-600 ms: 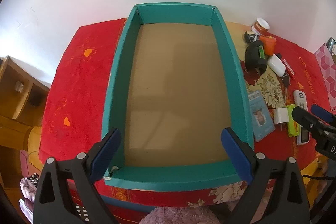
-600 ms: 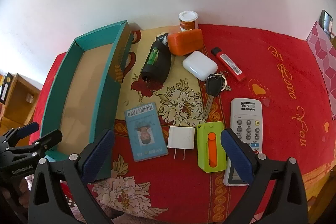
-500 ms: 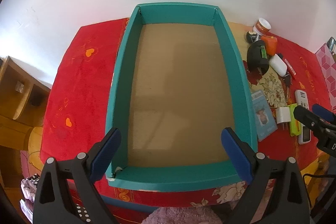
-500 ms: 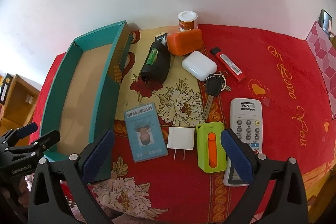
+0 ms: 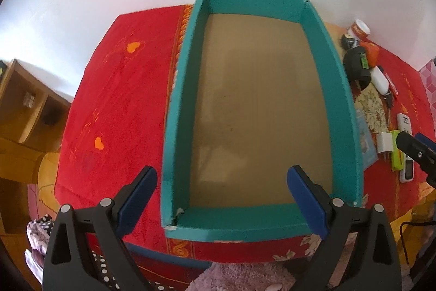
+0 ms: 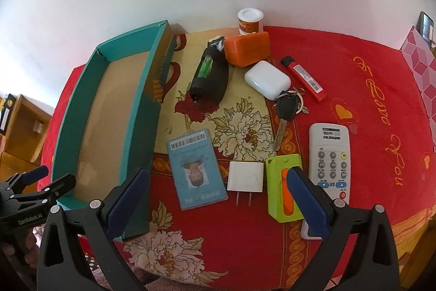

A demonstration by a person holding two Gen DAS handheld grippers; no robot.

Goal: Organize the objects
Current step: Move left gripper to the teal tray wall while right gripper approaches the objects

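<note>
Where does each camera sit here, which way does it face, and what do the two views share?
Left wrist view: sits on the left gripper, aimed steeply down into the teal box; its own two open fingers show, and the right gripper's tip at the right edge.
Right wrist view: sits on the right gripper, aimed down at the loose items: card, plug, remote, key; its open fingers show, and the left gripper at the left edge.
Shared: the teal box, the red cloth and the row of items.

in the right wrist view the box [image 6: 109, 111] sits at left; card [image 6: 196, 168], charger [image 6: 246, 176] and remote [image 6: 330, 154] lie in a row right of it.
</note>
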